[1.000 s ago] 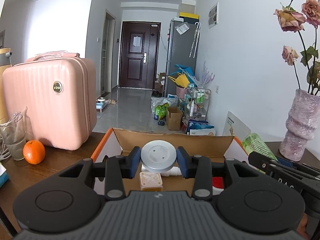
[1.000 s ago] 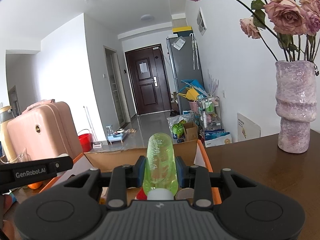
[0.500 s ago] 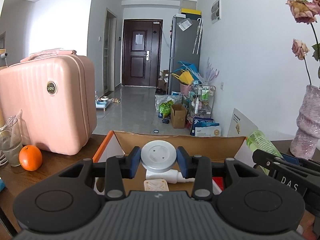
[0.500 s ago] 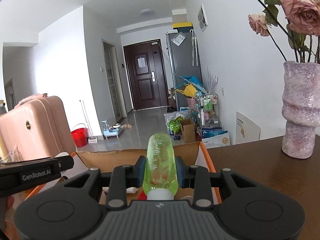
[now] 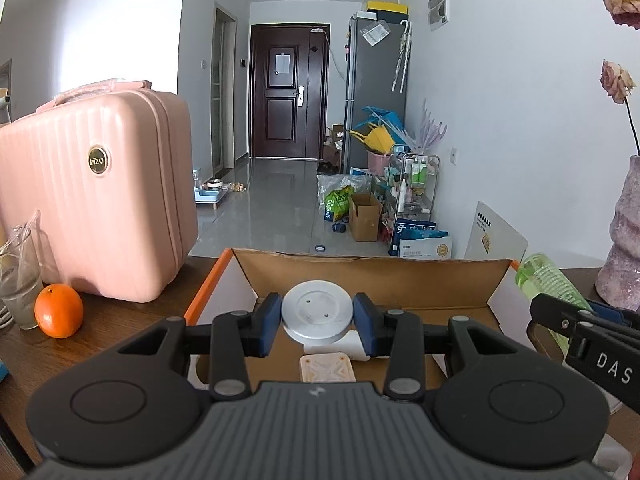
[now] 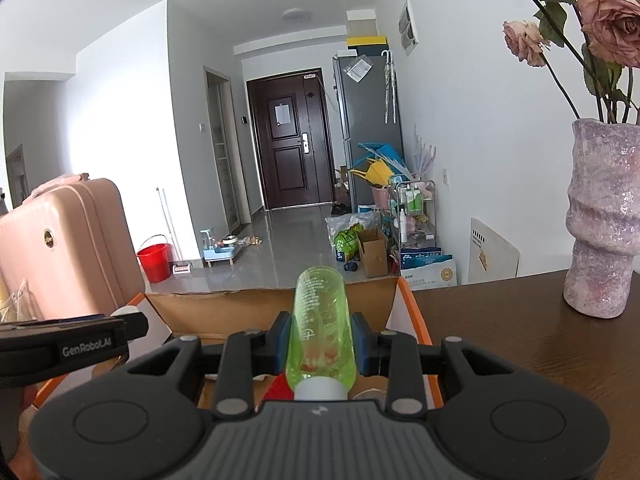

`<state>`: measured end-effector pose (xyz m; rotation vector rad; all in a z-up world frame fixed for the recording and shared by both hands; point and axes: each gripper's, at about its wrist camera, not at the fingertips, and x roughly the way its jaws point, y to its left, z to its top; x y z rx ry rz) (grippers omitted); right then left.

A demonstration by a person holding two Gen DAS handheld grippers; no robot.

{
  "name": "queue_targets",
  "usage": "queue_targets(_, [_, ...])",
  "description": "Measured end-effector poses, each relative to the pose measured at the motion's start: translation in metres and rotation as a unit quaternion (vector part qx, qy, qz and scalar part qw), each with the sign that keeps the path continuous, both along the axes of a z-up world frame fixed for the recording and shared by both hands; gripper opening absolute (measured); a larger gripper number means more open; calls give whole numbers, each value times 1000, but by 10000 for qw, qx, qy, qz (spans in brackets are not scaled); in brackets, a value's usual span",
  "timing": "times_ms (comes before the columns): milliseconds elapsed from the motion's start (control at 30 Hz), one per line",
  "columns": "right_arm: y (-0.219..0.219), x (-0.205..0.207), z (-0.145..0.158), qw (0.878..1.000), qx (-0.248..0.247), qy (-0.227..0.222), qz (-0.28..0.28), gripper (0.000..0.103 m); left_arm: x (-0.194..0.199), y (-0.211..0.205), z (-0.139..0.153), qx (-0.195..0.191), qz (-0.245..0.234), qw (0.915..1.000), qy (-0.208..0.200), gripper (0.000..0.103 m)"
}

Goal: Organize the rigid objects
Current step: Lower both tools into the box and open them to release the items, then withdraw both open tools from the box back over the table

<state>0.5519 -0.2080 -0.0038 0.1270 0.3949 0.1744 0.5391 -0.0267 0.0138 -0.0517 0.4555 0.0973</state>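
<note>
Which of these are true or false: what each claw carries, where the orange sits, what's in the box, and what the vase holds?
1. The left claw grips a silver metal disc. True.
2. The right claw is empty. False: it clamps a green transparent bottle.
3. The orange sits on the table beside the pink suitcase. True.
4. The cardboard box holds nothing. False: small items lie inside.
5. The pink vase holds roses. True.

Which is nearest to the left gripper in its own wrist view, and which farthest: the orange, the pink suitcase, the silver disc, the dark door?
1. Silver disc: clamped in the left gripper.
2. Orange: left, on the table.
3. Pink suitcase: left, behind the orange.
4. Dark door: hallway's far end.
</note>
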Motion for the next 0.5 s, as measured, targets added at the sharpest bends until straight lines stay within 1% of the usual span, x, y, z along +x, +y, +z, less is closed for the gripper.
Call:
queue_targets(67, [1,2,1,9999,-125,64,46,31,-1,1,0,-33,42,10000,7,41])
queue_targets(100, [3,2,1,9997,-186,117,85,31,-1,2,0,-48,85,9999,22,46])
queue_targets(133, [4,3,1,9995,-260,164,96,31,-1,3,1,-57,93,9999,48,54])
queue_targets(167, [6,3,2,9993,-346,143,50,31,-1,4,0,-78,109,9999,66,76])
queue_targets(200, [7,3,3,9990,-414,135,16,35,-2,5,0,-76,187,9998,40,94])
queue_targets(233, [8,3,4,9989,-455,151,-14,49,-2,6,1,-26,315,9995,6,100])
queue_targets(267, [8,2,6,9988,-475,141,-62,59,-3,6,1,34,398,9992,-9,103])
queue_targets(300, [8,1,7,9987,-488,109,-95,76,-3,7,1,58,398,9992,-10,103])
queue_targets(333, [8,0,8,9986,-504,72,-118,84,-3,8,1,41,371,9993,27,103])
queue_targets(367, [7,0,8,9985,-518,59,-137,85,-3,10,0,19,395,9992,74,103])
queue_targets(400, [7,-1,9,9985,-518,59,-160,88,-2,11,0,9,430,9990,101,103])
queue_targets(433, [7,-1,9,9985,-515,53,-174,93,-1,12,-1,2,452,9989,120,103])
queue_targets(500, [7,-2,10,9985,-518,30,-181,97,1,14,-2,-10,492,9987,157,103])
